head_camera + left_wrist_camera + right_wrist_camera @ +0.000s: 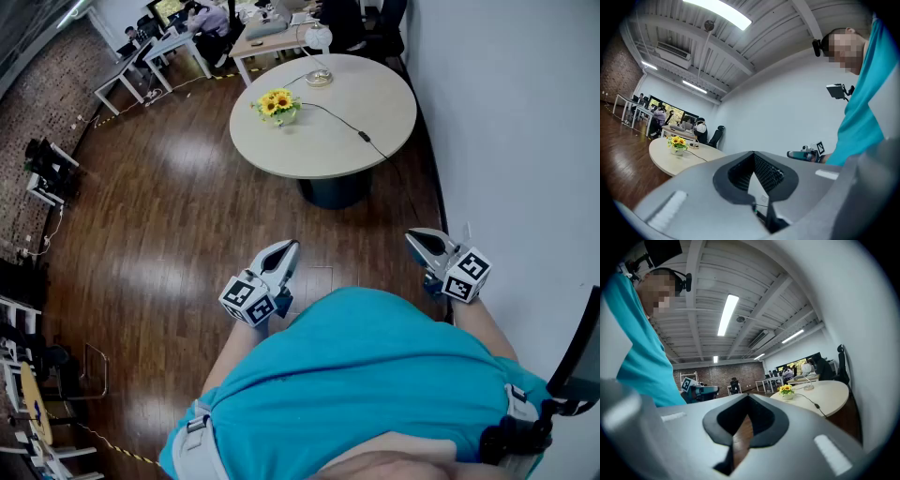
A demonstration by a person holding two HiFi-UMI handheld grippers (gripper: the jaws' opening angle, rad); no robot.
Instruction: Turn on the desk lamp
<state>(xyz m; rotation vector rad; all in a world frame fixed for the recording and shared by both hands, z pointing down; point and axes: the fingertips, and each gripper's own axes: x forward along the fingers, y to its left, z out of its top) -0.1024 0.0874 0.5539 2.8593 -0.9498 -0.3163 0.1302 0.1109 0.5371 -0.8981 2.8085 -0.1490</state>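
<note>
The desk lamp (318, 41), white-headed with a round base, stands at the far edge of a round beige table (347, 141). A black cable with an inline switch (365, 137) runs from it across the tabletop. Both grippers hang well short of the table, close to the person's body, over the wooden floor. The left gripper (284, 252) is shut and holds nothing, and so is the right gripper (419, 241). In the left gripper view the lamp (699, 127) is small and far off; the right gripper view shows the lamp (806, 369) and its switch (816, 405).
A pot of sunflowers (277, 105) sits on the table near the cable. A white wall (525, 141) runs close along the right. Desks, chairs and seated people (202, 23) fill the far end of the room. Shelving (42, 169) stands at the left.
</note>
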